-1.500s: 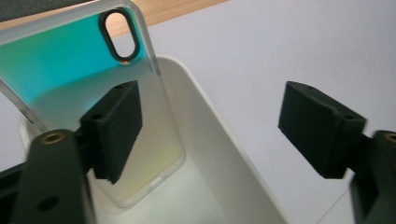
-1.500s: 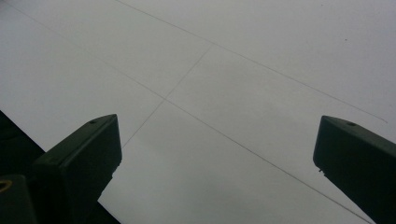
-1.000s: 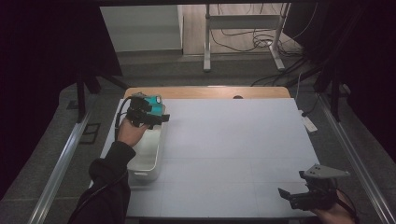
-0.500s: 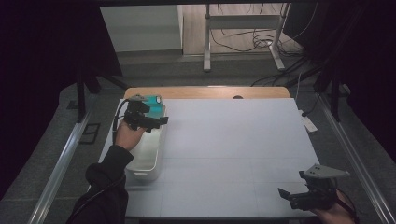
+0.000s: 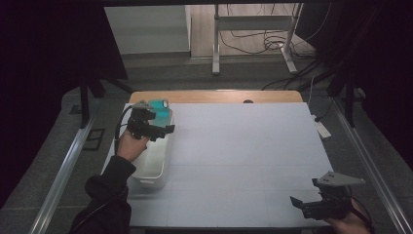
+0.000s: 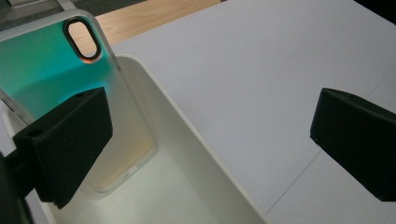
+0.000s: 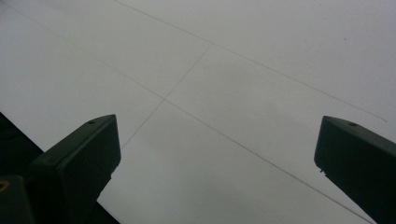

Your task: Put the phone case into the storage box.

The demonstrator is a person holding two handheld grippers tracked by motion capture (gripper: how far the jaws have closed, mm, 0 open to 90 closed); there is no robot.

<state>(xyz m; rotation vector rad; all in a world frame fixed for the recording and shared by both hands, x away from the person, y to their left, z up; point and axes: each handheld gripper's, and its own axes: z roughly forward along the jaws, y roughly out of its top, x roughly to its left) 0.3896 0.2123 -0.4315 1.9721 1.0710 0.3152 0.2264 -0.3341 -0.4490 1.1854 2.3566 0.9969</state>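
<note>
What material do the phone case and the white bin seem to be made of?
Phone case: probably soft clear plastic, glossy, with a teal tint fading to orange; the bin wall shows through it. White bin: looks like moulded hard plastic, smooth and slightly shiny, with a rounded rim. Neither can be confirmed by sight alone.

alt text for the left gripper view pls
A teal-tinted clear phone case leans inside a white bin, its top edge above the rim. The left tool hangs open over the bin, one jaw before the case, the other over the white table.
</note>
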